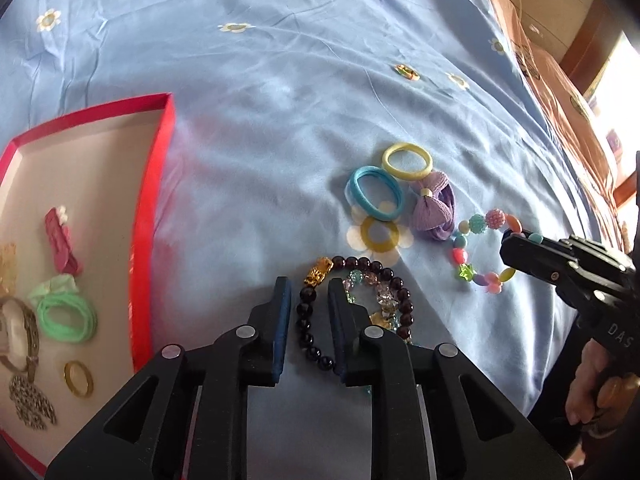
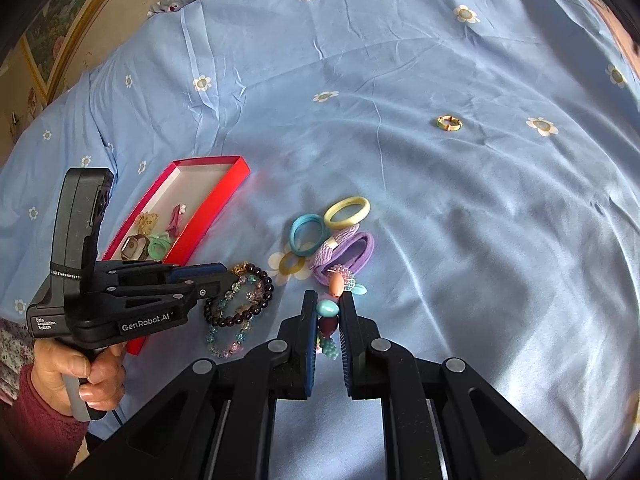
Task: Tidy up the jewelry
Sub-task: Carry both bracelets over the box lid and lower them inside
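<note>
Left gripper (image 1: 308, 292): we straddle the dark bead bracelet (image 1: 316, 320), pads not pressing.
Right gripper (image 2: 329, 300): clenched on the pastel bead bracelet (image 2: 330, 312).
Red tray (image 1: 154, 216): near edge beside us.
Bedsheet (image 1: 260, 100): open room beyond.

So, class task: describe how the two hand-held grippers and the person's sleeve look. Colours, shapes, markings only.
Both hand-held grippers are black plastic with angular linkage arms, round silver pivot pins and blue ribbed pads. The left hand-held gripper has white lettering "GenRobot.AI" and "Data Acquisition System", a tall black block on top and a grey grip. The right hand-held gripper shows the letters "DAS". The sleeve is dark red knit.
</note>
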`<state>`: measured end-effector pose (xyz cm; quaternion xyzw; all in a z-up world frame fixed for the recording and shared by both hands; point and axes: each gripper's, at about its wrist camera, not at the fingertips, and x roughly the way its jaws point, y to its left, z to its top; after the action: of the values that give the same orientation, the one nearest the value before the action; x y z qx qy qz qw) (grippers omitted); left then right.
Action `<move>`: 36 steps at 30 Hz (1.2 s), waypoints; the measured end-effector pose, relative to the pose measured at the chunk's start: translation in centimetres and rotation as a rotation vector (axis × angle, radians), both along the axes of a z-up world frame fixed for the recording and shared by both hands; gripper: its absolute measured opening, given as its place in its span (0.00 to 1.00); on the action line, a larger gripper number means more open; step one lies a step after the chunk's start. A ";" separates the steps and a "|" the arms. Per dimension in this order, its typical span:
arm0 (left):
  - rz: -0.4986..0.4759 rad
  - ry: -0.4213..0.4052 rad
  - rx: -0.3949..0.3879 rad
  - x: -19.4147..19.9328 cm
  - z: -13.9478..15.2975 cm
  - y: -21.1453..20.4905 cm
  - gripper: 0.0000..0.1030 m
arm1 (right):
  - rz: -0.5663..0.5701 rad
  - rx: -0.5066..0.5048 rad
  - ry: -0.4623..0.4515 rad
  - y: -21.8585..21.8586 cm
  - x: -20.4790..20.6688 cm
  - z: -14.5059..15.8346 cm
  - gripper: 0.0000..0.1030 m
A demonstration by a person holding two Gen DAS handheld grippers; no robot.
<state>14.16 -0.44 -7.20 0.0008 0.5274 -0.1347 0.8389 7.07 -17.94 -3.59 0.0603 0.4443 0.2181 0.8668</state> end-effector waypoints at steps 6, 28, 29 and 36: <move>-0.033 -0.041 0.029 0.1 0.0 -1.0 0.07 | -0.001 0.001 0.011 -0.1 0.1 -0.3 0.09; 0.185 -0.214 -0.144 -8.5 8.2 8.1 0.06 | 0.108 0.040 -0.085 5.0 -1.4 4.2 0.09; 0.193 -0.219 -0.148 -8.8 8.4 8.6 0.06 | 0.116 0.042 -0.086 5.5 -1.4 4.3 0.09; 0.276 -0.244 -0.161 -10.8 9.3 12.6 0.06 | 0.191 0.049 -0.092 9.2 -1.9 4.7 0.09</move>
<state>3.36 12.14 2.09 -0.1222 0.4044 -0.0589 0.9045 5.17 -8.78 1.11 0.0290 0.4024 0.3131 0.8598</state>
